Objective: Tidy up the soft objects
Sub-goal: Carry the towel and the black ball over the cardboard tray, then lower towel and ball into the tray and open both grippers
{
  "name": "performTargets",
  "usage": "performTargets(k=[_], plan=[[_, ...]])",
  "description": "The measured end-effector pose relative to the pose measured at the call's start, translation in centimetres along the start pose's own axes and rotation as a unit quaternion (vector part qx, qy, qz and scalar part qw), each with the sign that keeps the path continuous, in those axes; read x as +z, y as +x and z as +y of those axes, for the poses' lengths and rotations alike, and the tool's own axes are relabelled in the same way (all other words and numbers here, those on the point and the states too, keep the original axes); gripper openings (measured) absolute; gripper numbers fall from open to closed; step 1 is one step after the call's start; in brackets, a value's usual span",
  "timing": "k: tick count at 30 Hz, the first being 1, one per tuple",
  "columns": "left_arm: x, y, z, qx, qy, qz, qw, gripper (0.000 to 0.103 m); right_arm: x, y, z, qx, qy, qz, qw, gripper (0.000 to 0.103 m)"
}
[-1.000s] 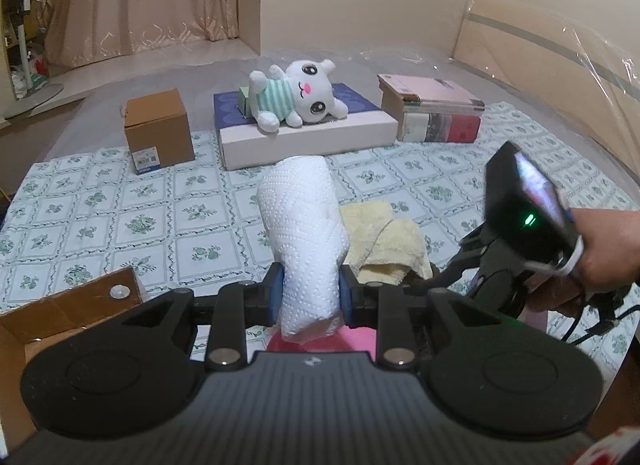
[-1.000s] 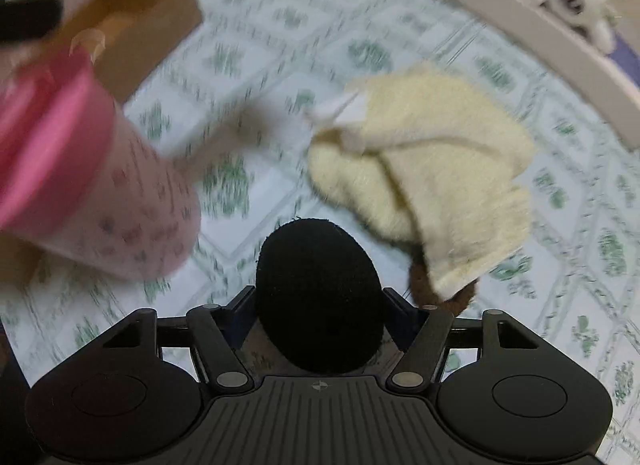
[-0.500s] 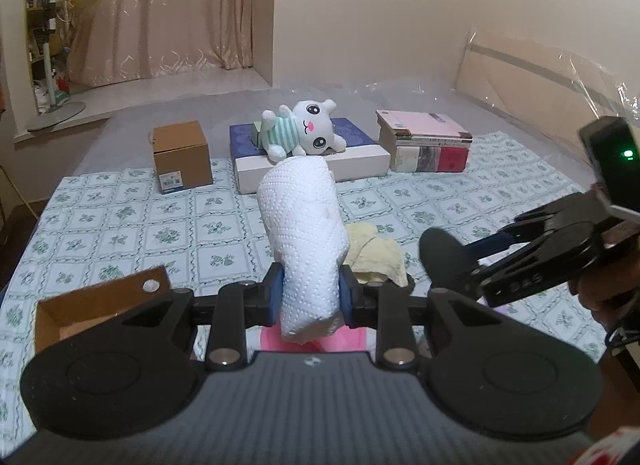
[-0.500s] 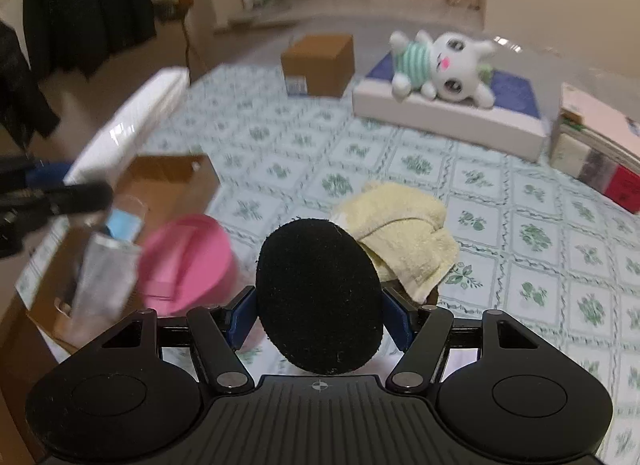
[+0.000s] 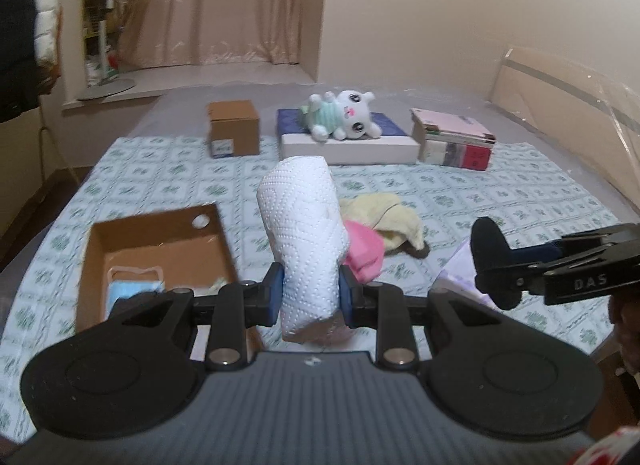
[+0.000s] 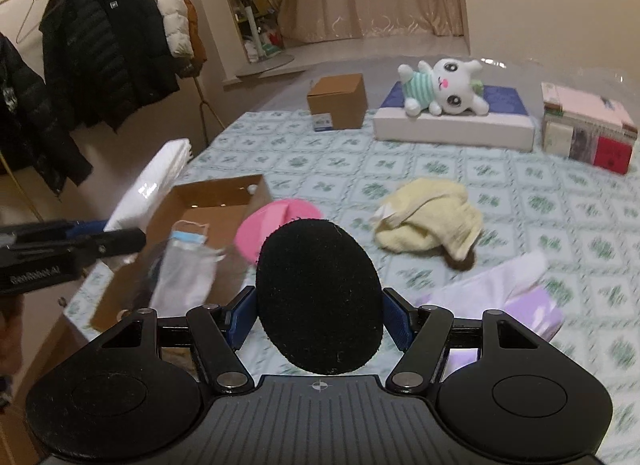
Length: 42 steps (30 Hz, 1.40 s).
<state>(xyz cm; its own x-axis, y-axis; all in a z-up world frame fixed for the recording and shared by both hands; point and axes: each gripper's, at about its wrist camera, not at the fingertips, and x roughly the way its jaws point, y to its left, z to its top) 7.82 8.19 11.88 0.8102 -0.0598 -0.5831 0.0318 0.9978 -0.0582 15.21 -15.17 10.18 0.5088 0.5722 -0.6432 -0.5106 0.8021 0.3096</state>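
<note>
My left gripper (image 5: 308, 293) is shut on a white paper-towel roll (image 5: 304, 233), held upright above the table's front. My right gripper (image 6: 320, 315) is shut on a black oval foam pad (image 6: 318, 297); it also shows at the right of the left wrist view (image 5: 494, 265). An open cardboard box (image 5: 160, 249) at front left holds a blue face mask (image 5: 134, 289). A yellow towel (image 6: 432, 221) lies mid-table beside a pink item (image 6: 276, 229). A white plush bunny (image 6: 440, 85) lies on a flat white-and-blue box (image 6: 452, 125) at the back.
A small closed cardboard box (image 6: 338, 101) and a stack of books (image 6: 588, 133) stand at the back. A lilac and white plastic packet (image 6: 512, 293) lies at front right. Jackets hang on a rack (image 6: 92, 45) to the left. The table has a green-patterned cloth (image 6: 560, 193).
Both grippers have risen and pulled back from the table, each keeping its hold. The open box with the mask has come into the left wrist view.
</note>
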Motion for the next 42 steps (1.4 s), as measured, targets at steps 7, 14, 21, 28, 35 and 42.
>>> performTargets(k=[7,14,21,28,35,42], plan=[[-3.5,-2.4,2.2,0.038,-0.026,0.002,0.9989,0.025,-2.4,0.2,3.1,0.028,0.004,0.001,1.0,0.066],[-6.8,-4.6,5.0,0.082,-0.051,0.015,0.9952,0.025,-4.1,1.8,5.8,0.056,-0.002,0.021,0.998,0.066],[-7.9,-5.3,7.3,0.107,-0.067,0.023,0.9917,0.025,-4.2,3.5,8.4,0.08,-0.019,0.028,0.996,0.066],[-8.2,-4.6,8.6,0.111,-0.07,0.032,0.9909,0.025,-3.9,6.0,10.5,0.1,-0.029,0.037,0.994,0.066],[-8.6,-3.8,9.7,0.112,-0.076,0.039,0.99,0.025,-3.8,8.2,11.7,0.109,-0.036,0.048,0.992,0.066],[-9.0,-3.2,10.7,0.111,-0.079,0.045,0.9896,0.025,-3.8,9.6,12.4,0.109,-0.04,0.048,0.992,0.066]])
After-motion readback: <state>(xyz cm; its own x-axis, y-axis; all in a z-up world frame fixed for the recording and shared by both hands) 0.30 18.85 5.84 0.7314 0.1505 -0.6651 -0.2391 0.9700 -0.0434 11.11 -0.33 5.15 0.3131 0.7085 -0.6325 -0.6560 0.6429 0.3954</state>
